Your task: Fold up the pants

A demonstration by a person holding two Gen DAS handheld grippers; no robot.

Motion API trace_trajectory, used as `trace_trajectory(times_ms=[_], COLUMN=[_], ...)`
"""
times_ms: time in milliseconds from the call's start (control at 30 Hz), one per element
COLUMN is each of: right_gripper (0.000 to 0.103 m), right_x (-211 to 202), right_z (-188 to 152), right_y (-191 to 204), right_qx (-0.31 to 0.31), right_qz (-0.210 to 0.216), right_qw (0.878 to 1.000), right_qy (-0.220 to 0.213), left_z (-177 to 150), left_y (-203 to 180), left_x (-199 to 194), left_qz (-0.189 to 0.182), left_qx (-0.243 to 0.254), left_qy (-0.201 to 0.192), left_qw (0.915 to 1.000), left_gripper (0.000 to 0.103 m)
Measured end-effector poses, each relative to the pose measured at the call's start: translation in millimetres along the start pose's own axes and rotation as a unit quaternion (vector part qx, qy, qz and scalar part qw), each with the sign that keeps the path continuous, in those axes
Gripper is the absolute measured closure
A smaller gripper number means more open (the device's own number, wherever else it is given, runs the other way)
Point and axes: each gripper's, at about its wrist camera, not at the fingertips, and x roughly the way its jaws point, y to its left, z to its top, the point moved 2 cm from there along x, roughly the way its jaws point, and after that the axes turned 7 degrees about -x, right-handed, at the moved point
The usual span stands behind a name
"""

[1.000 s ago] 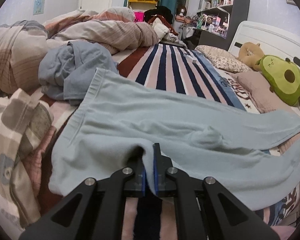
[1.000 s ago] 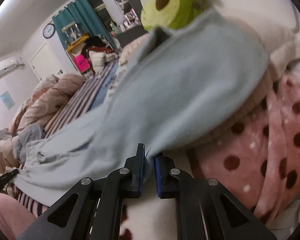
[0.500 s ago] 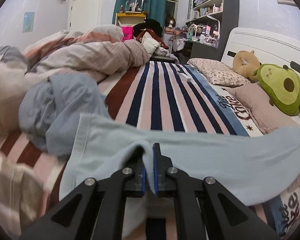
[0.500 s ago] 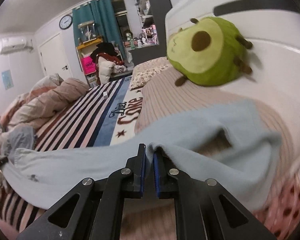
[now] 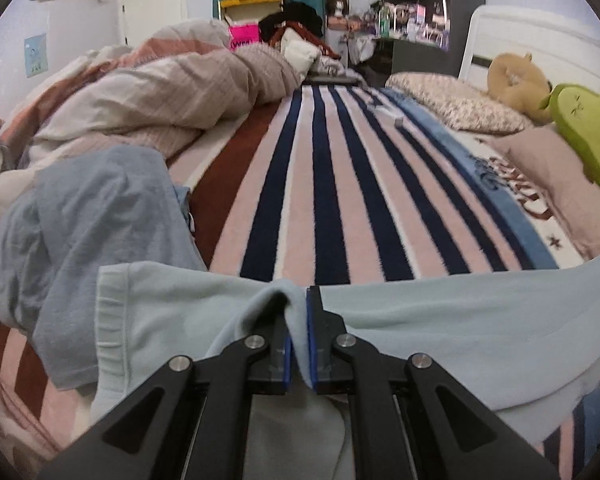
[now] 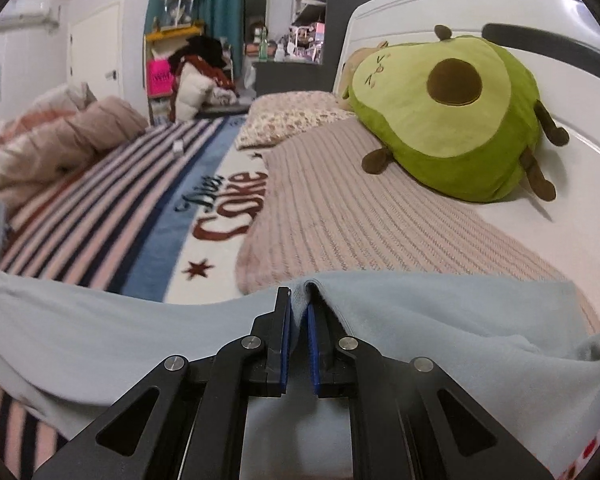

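The pale blue pants (image 5: 440, 332) stretch as a band across the near part of the striped bed. Their ribbed waistband (image 5: 110, 320) shows at the left of the left wrist view. My left gripper (image 5: 298, 300) is shut on a pinched fold of the pants near the waist end. In the right wrist view the same pants (image 6: 100, 332) run leftward from my right gripper (image 6: 299, 300), which is shut on a fold of the fabric near the leg end. The cloth hangs over both grippers' fingers and hides the bed below.
A crumpled grey-blue garment (image 5: 92, 216) lies left of the waistband. A bunched duvet (image 5: 160, 92) fills the far left. A green avocado plush (image 6: 452, 120) and pillows (image 6: 340, 208) lie by the white headboard (image 6: 580, 80). The striped blanket (image 5: 332, 184) stretches ahead.
Both grippers have drawn the pants back toward the near bed edge, leaving more striped blanket and pillow uncovered. The right gripper rolled upright and the leg end came off the avocado plush.
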Motion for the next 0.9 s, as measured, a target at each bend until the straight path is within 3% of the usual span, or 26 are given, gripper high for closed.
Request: trace_trajectory(times_ms=[100, 167, 200, 233, 267, 333, 533, 633, 767, 900], right_gripper=[0.100, 0.090, 0.083, 0.068, 0.054, 0.046, 0.040, 0.040, 0.040, 0.040], right_x=[10, 12, 11, 8, 4, -6, -35, -40, -55, -61], right_z=[-2, -3, -4, -5, -6, -7, -6, -5, -11, -22], right_y=[0, 2, 3, 5, 7, 11, 18, 19, 21, 23], right_qx=[-0.002, -0.012, -0.013, -0.015, -0.018, -0.027, -0.048, -0.050, -0.050, -0.039], right_qz=[-0.006, -0.006, 0.000, 0.009, 0.018, 0.025, 0.036, 0.043, 0.056, 0.078], right_qw=[1.000, 0.999, 0.999, 0.999, 0.999, 0.999, 0.998, 0.998, 0.997, 0.996], right_qy=[0.023, 0.035, 0.035, 0.035, 0.034, 0.027, 0.005, 0.005, -0.004, 0.003], left_z=[-4, -7, -8, -8, -7, -7, -5, -8, -35, -69], left_y=[-1, -1, 0, 1, 1, 3, 11, 14, 20, 20], left_x=[12, 6, -1, -10, -22, -43, -89, -98, -102, -86], left_qz=[0.004, -0.007, -0.019, -0.037, -0.055, -0.069, -0.068, -0.023, -0.037, -0.024], left_qx=[0.015, 0.020, 0.021, 0.021, 0.022, 0.024, 0.036, 0.055, 0.071, 0.084], left_qy=[0.030, 0.035, 0.035, 0.036, 0.030, 0.028, 0.013, 0.006, 0.030, 0.067], left_qw=[0.9994, 0.9992, 0.9990, 0.9985, 0.9978, 0.9970, 0.9970, 0.9982, 0.9963, 0.9939], left_gripper=[0.093, 0.069, 0.043, 0.032, 0.031, 0.031, 0.019, 0.019, 0.019, 0.019])
